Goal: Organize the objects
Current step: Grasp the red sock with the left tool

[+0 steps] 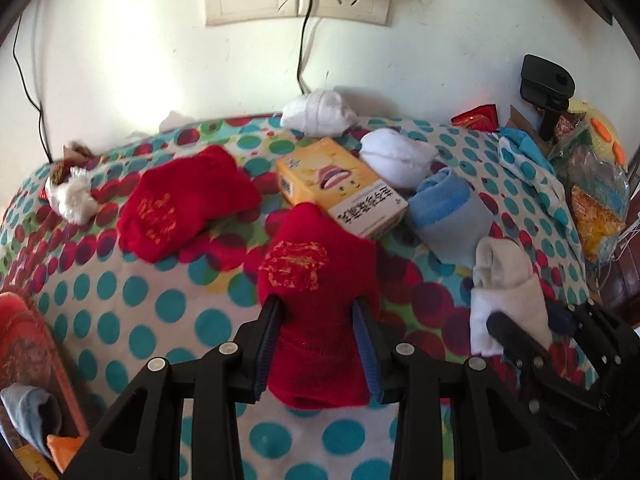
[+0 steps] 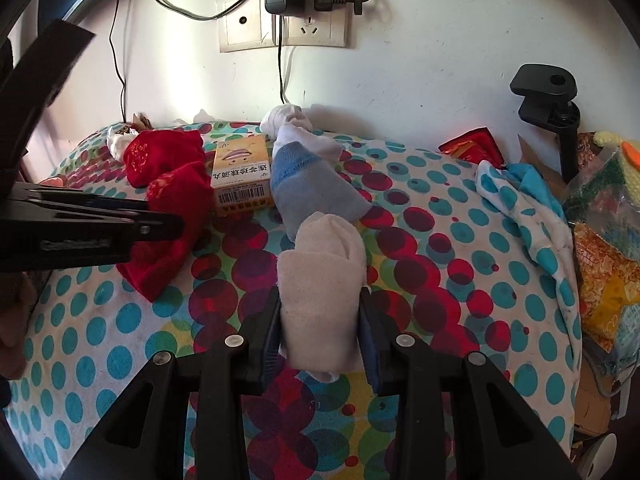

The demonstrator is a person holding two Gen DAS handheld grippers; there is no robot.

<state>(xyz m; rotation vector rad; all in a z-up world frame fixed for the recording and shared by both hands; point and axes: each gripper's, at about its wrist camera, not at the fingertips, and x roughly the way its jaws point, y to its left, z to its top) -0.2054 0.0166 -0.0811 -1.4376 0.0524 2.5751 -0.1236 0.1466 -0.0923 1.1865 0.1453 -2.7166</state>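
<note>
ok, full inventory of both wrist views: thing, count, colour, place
red sock bundle: 1, red with gold print, in left claw
second red sock bundle: 1, red, cloth's left
cream sock bundle: 1, off-white, in right claw
white sock bundles: 2, white, near wall
blue-grey sock roll: 1, right of box
box: 1, orange-yellow, centre
spotted cloth: 1, teal and red dots, under everything
wall sockets: 2 plates, cream, wall
black clamp: 1, right rear
left claw: shut on red bundle
right claw: shut on cream bundle

knitted red sock [image 1: 316,280], matt cardboard box [image 1: 340,188]
</note>
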